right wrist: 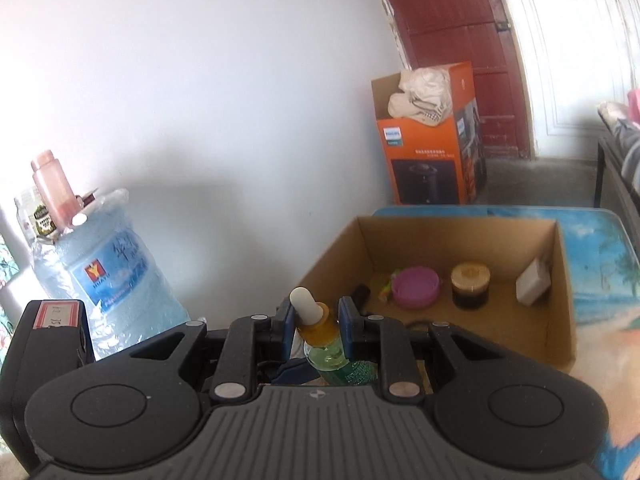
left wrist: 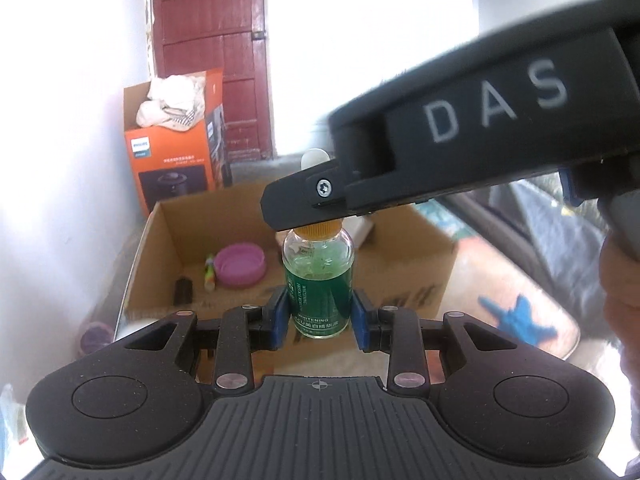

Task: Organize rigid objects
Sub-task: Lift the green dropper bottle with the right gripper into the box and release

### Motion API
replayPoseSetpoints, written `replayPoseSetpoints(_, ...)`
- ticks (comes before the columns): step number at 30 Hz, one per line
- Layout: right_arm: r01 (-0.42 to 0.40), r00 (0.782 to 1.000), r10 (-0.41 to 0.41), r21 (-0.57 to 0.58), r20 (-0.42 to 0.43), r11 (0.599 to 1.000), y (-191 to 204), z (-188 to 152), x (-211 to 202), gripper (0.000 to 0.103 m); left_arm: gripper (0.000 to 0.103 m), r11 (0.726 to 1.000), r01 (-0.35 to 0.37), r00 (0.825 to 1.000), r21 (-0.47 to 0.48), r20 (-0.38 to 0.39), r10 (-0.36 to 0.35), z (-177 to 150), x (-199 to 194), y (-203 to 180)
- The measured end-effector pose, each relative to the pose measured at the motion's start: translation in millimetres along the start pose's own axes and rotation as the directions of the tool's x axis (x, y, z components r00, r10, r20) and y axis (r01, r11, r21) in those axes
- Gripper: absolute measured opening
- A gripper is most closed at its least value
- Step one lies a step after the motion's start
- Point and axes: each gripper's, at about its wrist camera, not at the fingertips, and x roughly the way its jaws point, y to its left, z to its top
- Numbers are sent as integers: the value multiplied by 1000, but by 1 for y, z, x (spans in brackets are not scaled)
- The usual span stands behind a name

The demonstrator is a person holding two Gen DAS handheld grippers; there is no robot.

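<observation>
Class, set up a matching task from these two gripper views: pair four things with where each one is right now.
Things:
1. dropper bottle
2. purple lid
3. white cloth
4. pink bottle

Places:
A. on the big blue water jug
B. in the tall orange box
C. on the floor of the open cardboard box
D. between the pads of both hand-held grippers, left at the body, right at the cap

Pairs: 1-D, 2-C, 3-B, 4-A

Black ribbed claw, blue pads
</observation>
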Motion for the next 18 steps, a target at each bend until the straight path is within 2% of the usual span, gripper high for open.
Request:
replayPoseSetpoints(6,-6,1000,6,21,2,1000,-24,41,11,25,31,998,63,998,-18,-28,-63,43,29,10)
replayPoseSetpoints(11,3,999,0,73,-42,997,-68,62,43,25,31,992,104,987,-66,-119,-111,69,83,15)
replayPoseSetpoints(18,31,989,-10,138,-145,990,-132,60,95,25,31,984,113,956,-136,-256,-145,67,158,13)
